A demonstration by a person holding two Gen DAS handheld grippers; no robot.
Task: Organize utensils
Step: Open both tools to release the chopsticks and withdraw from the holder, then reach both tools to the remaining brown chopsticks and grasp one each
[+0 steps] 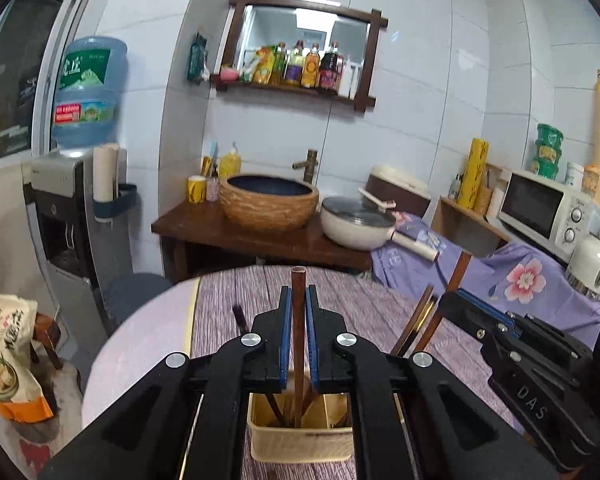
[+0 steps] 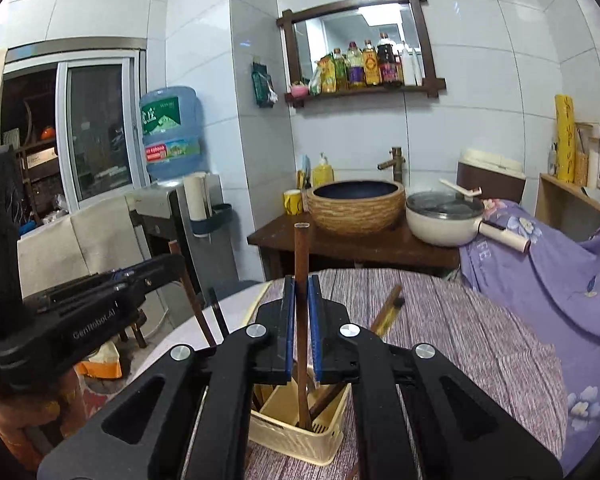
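The left gripper (image 1: 299, 296) pinches a brown wooden stick (image 1: 298, 320) that stands up in the yellow basket (image 1: 300, 440). The right gripper (image 2: 301, 286) pinches another stick (image 2: 301, 264) above the basket. They look light, stiff and smooth; holding near the middle seems safest.

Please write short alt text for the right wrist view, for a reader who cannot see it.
The right gripper is shut on an upright brown wooden utensil handle above a cream slotted utensil basket on a purple-clothed table. The left gripper shows at left.
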